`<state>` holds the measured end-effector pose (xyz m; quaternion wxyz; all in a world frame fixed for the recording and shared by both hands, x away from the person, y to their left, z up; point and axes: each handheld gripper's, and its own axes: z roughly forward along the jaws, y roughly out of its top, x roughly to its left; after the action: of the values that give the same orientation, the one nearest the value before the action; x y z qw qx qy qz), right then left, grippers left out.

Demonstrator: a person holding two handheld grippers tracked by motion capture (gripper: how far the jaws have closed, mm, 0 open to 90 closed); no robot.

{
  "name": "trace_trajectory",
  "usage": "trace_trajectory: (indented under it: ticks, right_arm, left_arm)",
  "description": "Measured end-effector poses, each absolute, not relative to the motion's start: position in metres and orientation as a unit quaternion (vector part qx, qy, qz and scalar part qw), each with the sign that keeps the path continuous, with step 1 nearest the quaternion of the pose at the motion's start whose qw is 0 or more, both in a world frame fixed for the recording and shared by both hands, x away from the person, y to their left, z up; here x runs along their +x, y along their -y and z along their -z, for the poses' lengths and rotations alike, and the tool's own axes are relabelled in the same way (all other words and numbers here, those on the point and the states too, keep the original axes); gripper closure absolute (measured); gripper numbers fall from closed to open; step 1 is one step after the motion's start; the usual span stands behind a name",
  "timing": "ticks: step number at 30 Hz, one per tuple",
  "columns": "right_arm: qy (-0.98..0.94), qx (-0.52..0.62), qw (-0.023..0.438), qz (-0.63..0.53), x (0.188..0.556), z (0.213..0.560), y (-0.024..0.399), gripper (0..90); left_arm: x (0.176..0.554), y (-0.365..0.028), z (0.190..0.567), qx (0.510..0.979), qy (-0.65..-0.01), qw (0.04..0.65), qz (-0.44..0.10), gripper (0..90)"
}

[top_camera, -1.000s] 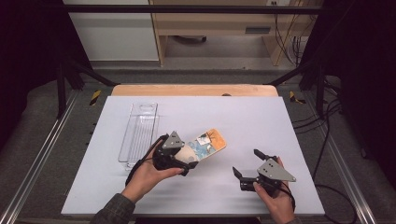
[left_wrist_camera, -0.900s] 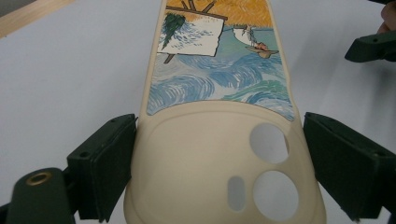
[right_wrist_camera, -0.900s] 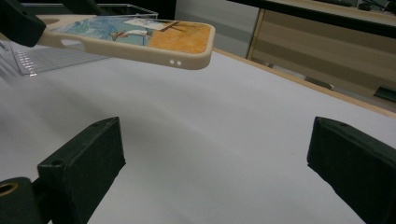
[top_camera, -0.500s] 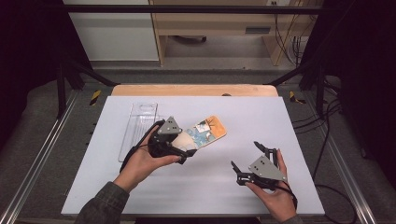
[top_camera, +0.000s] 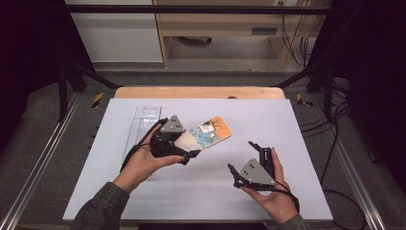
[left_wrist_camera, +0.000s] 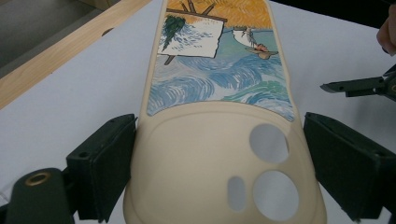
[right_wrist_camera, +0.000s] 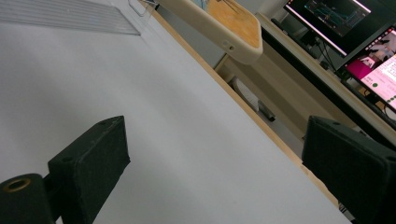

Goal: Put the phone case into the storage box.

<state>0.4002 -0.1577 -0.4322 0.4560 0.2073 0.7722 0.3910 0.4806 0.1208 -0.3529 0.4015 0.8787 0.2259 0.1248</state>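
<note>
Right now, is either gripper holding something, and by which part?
The left gripper grips the cream phone case with the painted print by both long sides at its camera-cutout end. The right gripper is open and holds nothing.

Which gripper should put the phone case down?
Left. The left gripper already has the phone case between its jaws, lifted above the white table. The right gripper is open, empty and off to the side.

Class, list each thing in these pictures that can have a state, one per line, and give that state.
Left tongs: shut on the phone case.
Right tongs: open, nothing between the jaws.
Phone case: held at its camera end, painted end sticking out over the table.
Clear tray: lying flat on the table, apart from both tongs.
</note>
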Motion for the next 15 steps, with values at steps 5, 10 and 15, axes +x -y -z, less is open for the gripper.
trace_trajectory:
  ticks: [5, 10, 15]
  right_arm:
    - [-0.776, 0.191, 0.467, -0.379, 0.403, 0.433, 0.148, 8.7]
    - [-0.776, 0.177, 0.475, -0.375, 0.405, 0.431, 0.141, 8.8]
    - [-0.777, 0.166, 0.482, -0.370, 0.404, 0.432, 0.135, 9.3]
  left_arm:
    - [0.481, -0.123, 0.358, 0.879, -0.225, 0.402, -0.121, 11.6]
    - [0.480, -0.124, 0.367, 0.880, -0.223, 0.402, -0.115, 11.6]
    - [0.479, -0.124, 0.371, 0.883, -0.222, 0.397, -0.113, 11.6]
